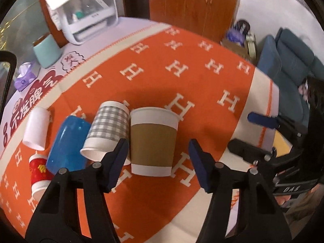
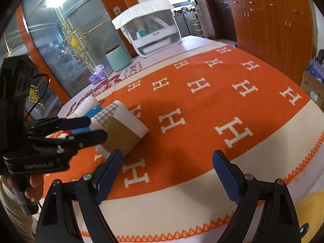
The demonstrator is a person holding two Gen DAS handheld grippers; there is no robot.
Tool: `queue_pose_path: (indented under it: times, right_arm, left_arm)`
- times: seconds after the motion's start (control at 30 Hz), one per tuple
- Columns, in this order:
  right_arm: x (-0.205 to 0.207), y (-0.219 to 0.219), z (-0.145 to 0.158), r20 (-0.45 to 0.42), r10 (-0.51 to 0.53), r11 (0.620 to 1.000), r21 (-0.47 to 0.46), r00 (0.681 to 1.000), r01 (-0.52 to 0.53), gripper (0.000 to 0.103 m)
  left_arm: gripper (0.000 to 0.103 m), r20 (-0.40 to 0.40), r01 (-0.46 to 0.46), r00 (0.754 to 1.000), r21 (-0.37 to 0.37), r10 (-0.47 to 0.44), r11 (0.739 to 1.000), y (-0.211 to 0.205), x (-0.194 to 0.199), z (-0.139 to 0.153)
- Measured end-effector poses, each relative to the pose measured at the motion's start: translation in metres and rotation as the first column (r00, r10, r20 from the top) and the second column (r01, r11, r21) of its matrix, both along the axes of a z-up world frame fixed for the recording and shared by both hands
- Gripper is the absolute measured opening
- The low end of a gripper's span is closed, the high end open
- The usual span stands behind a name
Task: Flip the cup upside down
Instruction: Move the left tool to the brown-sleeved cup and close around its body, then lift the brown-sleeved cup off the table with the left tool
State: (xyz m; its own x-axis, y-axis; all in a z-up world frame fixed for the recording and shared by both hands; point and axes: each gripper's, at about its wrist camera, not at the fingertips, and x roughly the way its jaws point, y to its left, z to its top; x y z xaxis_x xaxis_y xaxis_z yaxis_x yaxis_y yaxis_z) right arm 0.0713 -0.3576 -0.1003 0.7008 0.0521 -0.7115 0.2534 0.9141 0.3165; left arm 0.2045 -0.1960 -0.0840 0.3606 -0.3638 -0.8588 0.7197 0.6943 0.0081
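A paper cup with a brown sleeve point(image 1: 152, 140) stands upright on the orange cloth, wide rim up; it also shows in the right wrist view point(image 2: 123, 130). My left gripper point(image 1: 159, 148) is open, its jaws wide, just in front of this cup and empty. To the cup's left are a grey checked cup point(image 1: 108, 130) with its wide rim down, a blue cup point(image 1: 67, 142), a white cup point(image 1: 36, 128) and a red cup point(image 1: 39, 172). My right gripper point(image 2: 168, 158) is open and empty over the cloth, right of the cups.
The table carries an orange cloth with white H marks point(image 1: 178, 66). At its far side stand a white appliance point(image 1: 85, 12), a teal container point(image 1: 47, 49) and a purple tissue box point(image 1: 24, 77). A blue sofa point(image 1: 289, 56) lies right of the table.
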Motion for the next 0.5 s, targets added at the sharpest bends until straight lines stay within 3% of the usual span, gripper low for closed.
queue_pose_path:
  times: [0.3,0.5]
  right_arm:
    - [0.011,-0.025,-0.017,-0.015,-0.021,0.998,0.061,1.0,0.022,0.09]
    - [0.013,-0.027,-0.023,-0.019,-0.011,0.997,0.077,1.0,0.013,0.09]
  left_arm:
    - [0.058,-0.061,0.018,0.998,0.11,-0.012,0.994,-0.021,0.02,-0.028]
    - [0.058,-0.052,0.023,0.999,0.154,-0.016,0.988,-0.03,0.023,-0.039]
